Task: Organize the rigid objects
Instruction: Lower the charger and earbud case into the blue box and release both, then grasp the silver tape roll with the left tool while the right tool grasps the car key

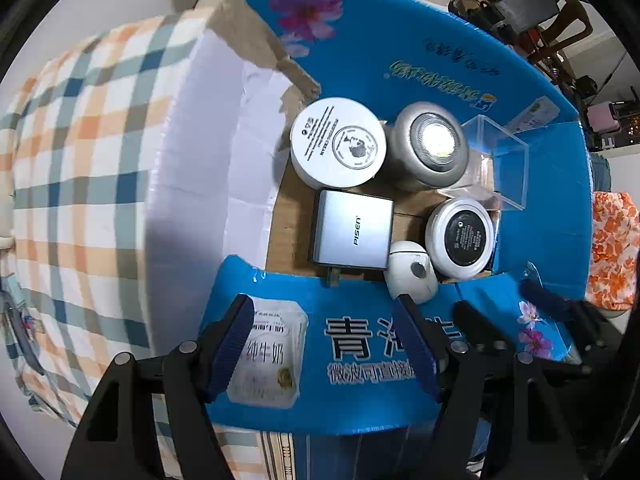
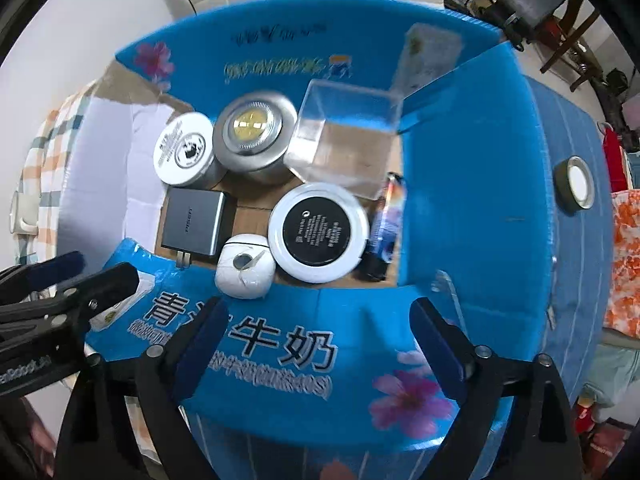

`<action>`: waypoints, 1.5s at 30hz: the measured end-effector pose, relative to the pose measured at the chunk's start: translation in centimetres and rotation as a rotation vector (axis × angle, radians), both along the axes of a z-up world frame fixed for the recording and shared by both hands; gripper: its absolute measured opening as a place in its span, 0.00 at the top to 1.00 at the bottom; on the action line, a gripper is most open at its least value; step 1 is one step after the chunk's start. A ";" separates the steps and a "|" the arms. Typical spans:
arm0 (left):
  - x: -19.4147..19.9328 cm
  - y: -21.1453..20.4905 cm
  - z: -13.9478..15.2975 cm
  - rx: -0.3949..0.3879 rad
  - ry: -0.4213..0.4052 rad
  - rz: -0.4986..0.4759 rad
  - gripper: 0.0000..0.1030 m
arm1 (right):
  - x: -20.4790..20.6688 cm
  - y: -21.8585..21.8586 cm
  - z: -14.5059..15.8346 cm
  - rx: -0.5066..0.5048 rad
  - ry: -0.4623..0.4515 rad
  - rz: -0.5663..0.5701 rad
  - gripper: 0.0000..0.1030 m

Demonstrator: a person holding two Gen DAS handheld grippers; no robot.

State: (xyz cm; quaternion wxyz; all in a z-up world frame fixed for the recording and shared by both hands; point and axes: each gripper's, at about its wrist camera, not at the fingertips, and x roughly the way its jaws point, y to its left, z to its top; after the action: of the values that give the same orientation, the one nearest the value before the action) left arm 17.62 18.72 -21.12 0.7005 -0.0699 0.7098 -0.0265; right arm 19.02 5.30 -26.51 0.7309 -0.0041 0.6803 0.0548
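Observation:
A blue printed cardboard box [image 1: 420,52] [image 2: 460,152] stands open below both grippers. Inside lie a white round tin [image 1: 338,146] [image 2: 184,154], a silver puck light [image 1: 430,146] [image 2: 252,132], a clear plastic cube [image 1: 498,160] [image 2: 346,140], a grey PISEN charger [image 1: 352,234] [image 2: 194,222], a white egg-shaped case [image 1: 410,272] [image 2: 245,266], a white compact with a black centre [image 1: 462,238] [image 2: 318,232] and a dark tube [image 2: 386,224]. My left gripper [image 1: 324,348] is open and empty above the near flap. My right gripper [image 2: 316,344] is open and empty above the same flap. The left gripper shows in the right wrist view [image 2: 68,280].
A roll of tape [image 2: 574,184] lies on a blue cloth right of the box. A plaid cloth [image 1: 80,184] covers the surface to the left. An orange floral fabric [image 1: 614,248] is at the right. Furniture and clutter stand beyond.

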 end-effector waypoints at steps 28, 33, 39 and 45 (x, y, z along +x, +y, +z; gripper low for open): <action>-7.9 -5.1 17.0 0.116 -0.398 -0.001 0.01 | -11.2 -5.6 21.5 0.079 -0.276 0.047 0.08; -8.7 -5.8 18.6 0.111 -0.427 -0.004 0.01 | -11.8 -6.7 23.0 0.107 -0.297 0.049 0.08; -8.7 -7.6 19.2 0.099 -0.441 -0.015 0.01 | -12.0 -10.3 21.9 0.141 -0.276 -0.016 0.08; -7.1 -12.2 17.4 0.078 -0.433 -0.068 0.01 | -12.3 -21.0 17.3 0.042 -0.238 -0.240 0.08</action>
State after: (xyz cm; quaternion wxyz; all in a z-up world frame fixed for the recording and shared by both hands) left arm 10.48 6.49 -3.70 0.8373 -0.0113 0.5453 -0.0368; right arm 6.71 -15.69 -9.25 0.8074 0.0857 0.5834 -0.0195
